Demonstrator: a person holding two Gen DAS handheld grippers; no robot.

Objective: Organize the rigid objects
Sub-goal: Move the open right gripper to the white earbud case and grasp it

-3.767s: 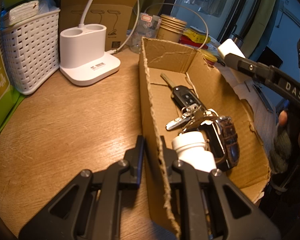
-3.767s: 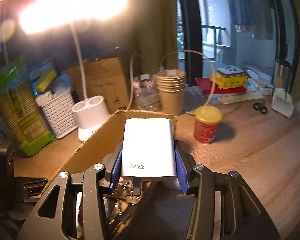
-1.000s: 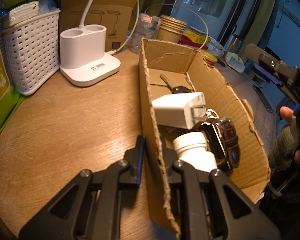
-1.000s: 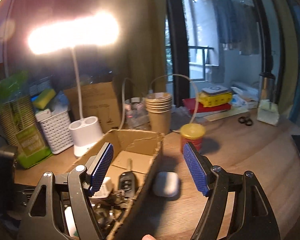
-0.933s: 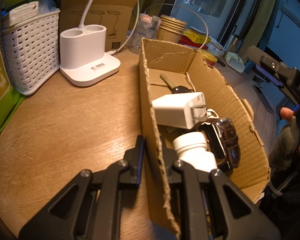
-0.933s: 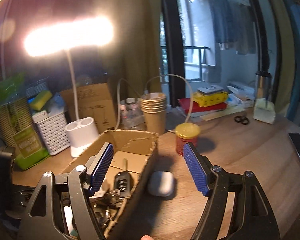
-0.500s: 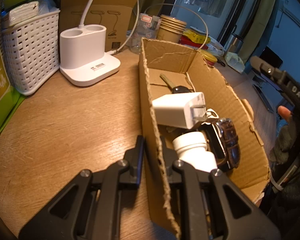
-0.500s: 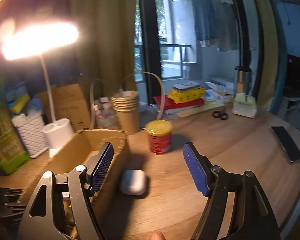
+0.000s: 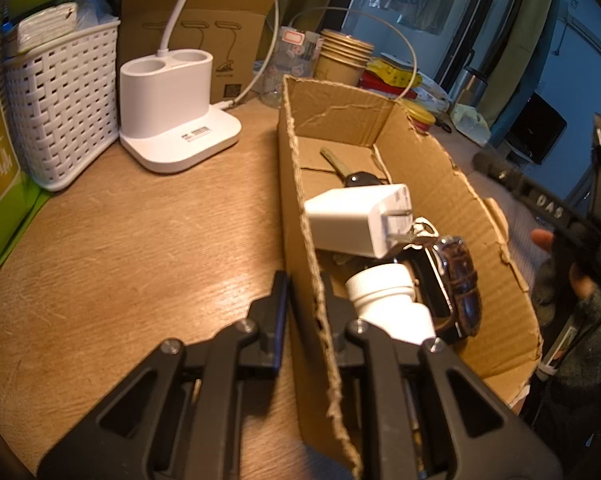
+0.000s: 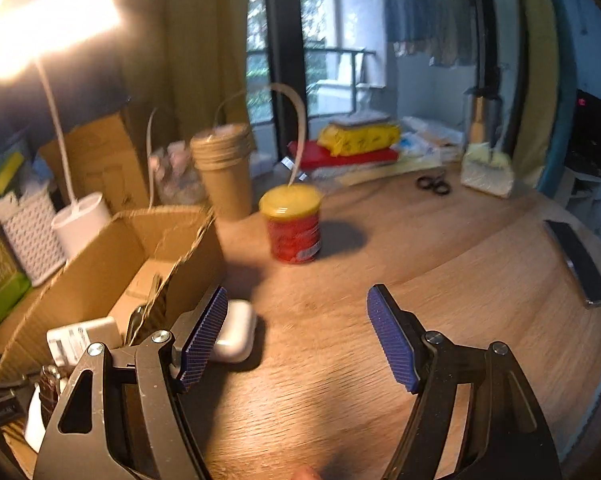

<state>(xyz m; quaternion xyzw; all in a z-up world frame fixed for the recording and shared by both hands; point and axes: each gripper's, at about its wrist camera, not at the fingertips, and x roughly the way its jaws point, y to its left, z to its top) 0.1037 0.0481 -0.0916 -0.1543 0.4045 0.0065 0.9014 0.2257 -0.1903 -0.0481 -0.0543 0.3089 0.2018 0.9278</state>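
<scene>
My left gripper is shut on the near wall of the open cardboard box. Inside the box lie a white charger, a car key, a brown-strap watch and a white bottle. My right gripper is open and empty above the wooden table, to the right of the box. A white earbud case lies on the table beside the box, partly behind the left fingertip. The charger also shows in the right wrist view.
A red jar with a yellow lid stands beyond the box. Stacked paper cups, a white lamp base, a white basket, scissors and a black phone also sit on the table.
My right gripper let go of the charger into the box, opened, then swung right and lower over the table. My left gripper has not moved.
</scene>
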